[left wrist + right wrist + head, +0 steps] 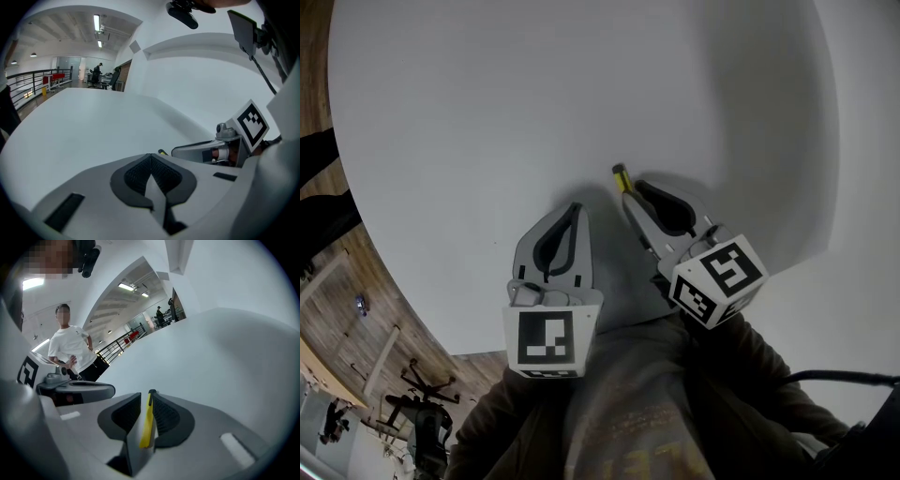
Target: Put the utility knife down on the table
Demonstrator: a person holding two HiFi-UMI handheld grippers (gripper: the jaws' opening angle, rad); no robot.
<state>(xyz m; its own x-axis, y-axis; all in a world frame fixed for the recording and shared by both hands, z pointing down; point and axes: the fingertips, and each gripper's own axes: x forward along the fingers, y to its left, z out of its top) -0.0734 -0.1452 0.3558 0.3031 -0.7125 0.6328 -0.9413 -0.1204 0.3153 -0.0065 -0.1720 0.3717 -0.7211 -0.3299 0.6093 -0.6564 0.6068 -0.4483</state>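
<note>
A slim yellow utility knife with a black tip is clamped between the jaws of my right gripper. In the head view its tip sticks out past the right gripper above the white round table. From the left gripper view the knife's tip shows as a small yellow-black point beside the right gripper's body. My left gripper is shut with nothing between its jaws, held to the left of the right one. The left gripper points across the bare tabletop.
The table edge curves at the left, with wooden floor below it. A person in a white shirt stands past the table in the right gripper view. A railing and an office space lie beyond.
</note>
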